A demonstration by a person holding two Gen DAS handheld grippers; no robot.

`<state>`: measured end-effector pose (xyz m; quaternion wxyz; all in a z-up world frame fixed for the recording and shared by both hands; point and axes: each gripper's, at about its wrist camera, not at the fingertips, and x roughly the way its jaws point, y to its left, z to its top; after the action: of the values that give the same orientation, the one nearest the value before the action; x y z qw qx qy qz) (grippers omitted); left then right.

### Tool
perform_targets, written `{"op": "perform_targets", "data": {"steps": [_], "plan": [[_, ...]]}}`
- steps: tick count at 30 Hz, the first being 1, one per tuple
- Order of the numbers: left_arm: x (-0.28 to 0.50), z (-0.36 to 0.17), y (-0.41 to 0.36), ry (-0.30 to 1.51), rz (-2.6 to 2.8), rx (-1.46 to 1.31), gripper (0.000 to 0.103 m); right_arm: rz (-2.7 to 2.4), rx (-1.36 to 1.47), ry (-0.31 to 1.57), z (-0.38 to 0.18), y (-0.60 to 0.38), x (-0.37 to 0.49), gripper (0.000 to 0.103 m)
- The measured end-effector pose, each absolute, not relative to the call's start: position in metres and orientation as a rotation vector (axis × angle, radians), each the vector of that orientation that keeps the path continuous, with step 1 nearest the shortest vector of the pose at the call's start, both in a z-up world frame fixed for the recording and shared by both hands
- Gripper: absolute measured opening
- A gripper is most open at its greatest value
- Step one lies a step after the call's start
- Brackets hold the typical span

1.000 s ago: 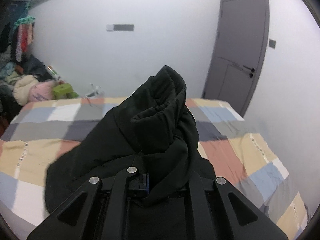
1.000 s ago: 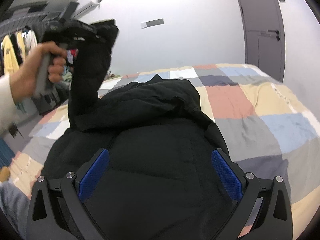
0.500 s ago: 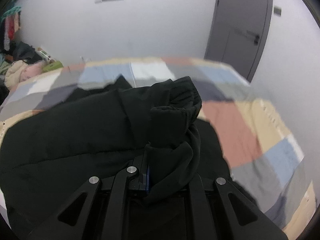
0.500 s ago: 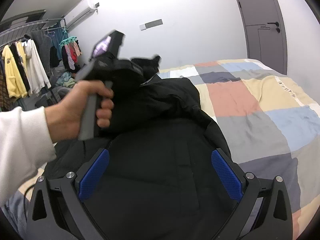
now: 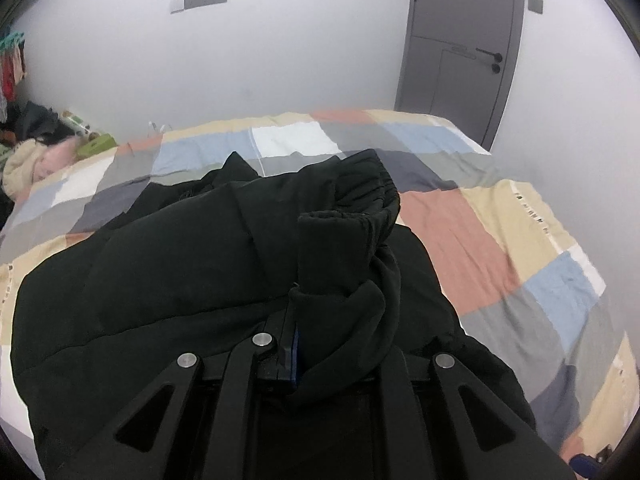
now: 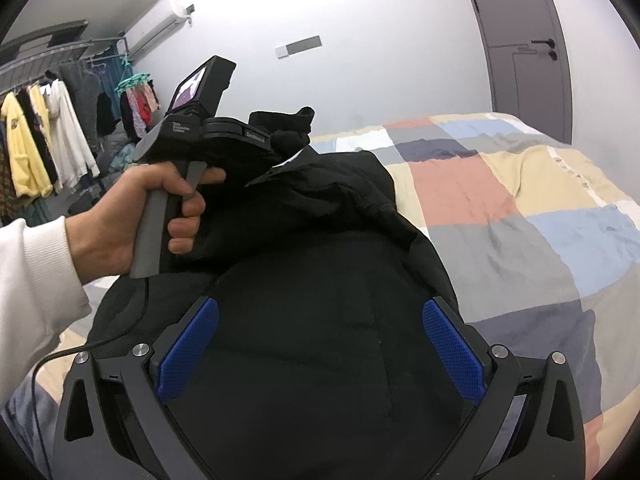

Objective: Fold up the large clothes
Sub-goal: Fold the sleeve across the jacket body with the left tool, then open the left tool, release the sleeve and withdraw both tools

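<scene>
A large black padded jacket lies on a bed with a patchwork cover. My left gripper is shut on the jacket's sleeve cuff and holds it over the jacket body. In the right wrist view the left gripper is at the upper left, held by a hand, with the cuff sticking out of it. My right gripper is open with blue pads, empty, just above the jacket body.
A grey door is at the far right wall. A clothes rack with hanging garments stands on the left. A pile of clothes lies past the bed's left side. The bed cover extends to the right of the jacket.
My left gripper has carried the sleeve down and across over the jacket body, toward the right. My right gripper has stayed open above the jacket.
</scene>
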<state>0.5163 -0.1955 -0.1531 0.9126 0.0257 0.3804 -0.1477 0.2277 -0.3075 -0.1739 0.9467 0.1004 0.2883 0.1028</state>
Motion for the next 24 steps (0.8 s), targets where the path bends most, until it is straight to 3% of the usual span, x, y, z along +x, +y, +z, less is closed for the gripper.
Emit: {"op": "perform_targets", "data": {"steps": [2,3,4,6,17,24], "plan": [[0.509,-0.147,-0.189,0.772,-0.308,0.046,0.025,0.215,0.187,0.598,-0.173,-0.301,0.229,0.103],[0.502,-0.144,-0.185,0.759,-0.317,0.043,0.048,0.222,0.18,0.599,-0.172,-0.297,0.228,0.103],[0.496,-0.141,-0.182,0.742,-0.321,0.045,0.081,0.224,0.169,0.596,-0.171,-0.293,0.228,0.103],[0.484,-0.134,-0.173,0.709,-0.329,0.027,0.103,0.218,0.143,0.595,-0.17,-0.289,0.229,0.103],[0.439,-0.082,-0.076,0.635,-0.269,-0.026,0.103,0.222,0.1,0.487,-0.135,-0.279,0.248,0.103],[0.441,-0.078,-0.005,0.614,-0.146,-0.014,0.103,0.285,0.022,0.387,-0.098,-0.248,0.314,0.102]]}}
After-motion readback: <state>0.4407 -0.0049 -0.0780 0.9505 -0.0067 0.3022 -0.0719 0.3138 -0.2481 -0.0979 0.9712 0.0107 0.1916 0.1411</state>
